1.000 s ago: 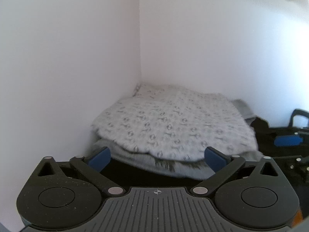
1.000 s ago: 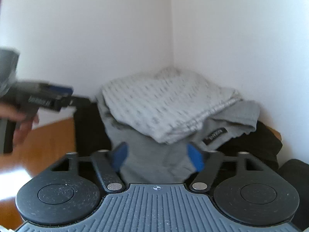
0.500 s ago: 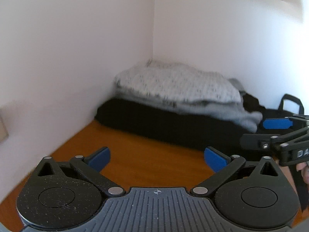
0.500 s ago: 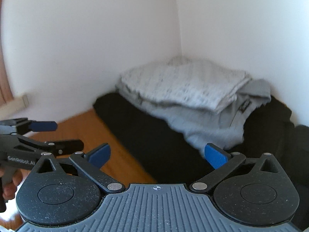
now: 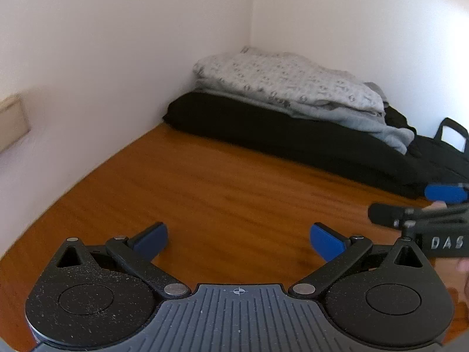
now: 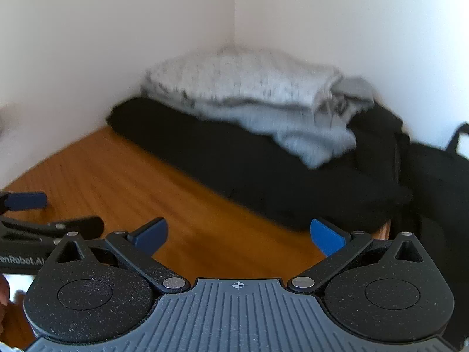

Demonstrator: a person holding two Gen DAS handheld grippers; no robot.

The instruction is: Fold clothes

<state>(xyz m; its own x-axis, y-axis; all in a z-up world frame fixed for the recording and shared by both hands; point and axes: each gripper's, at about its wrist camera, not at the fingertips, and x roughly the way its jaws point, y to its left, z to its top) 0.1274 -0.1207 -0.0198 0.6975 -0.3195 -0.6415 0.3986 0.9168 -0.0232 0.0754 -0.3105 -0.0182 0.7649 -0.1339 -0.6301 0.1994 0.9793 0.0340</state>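
Observation:
A stack of folded clothes lies in the far corner: a white patterned garment on a grey garment on a black one. The stack also shows, blurred, in the right wrist view. My left gripper is open and empty above the wooden table, well short of the stack. My right gripper is open and empty too. Each gripper shows at the edge of the other's view: the right one, the left one.
White walls meet behind the stack. A black bag with a handle lies right of the stack, also in the right wrist view. A beige block sits on the left wall.
Both grippers have pulled back from the stack, which now lies farther away. The wooden table has come into view. The right gripper's jaws have opened wider.

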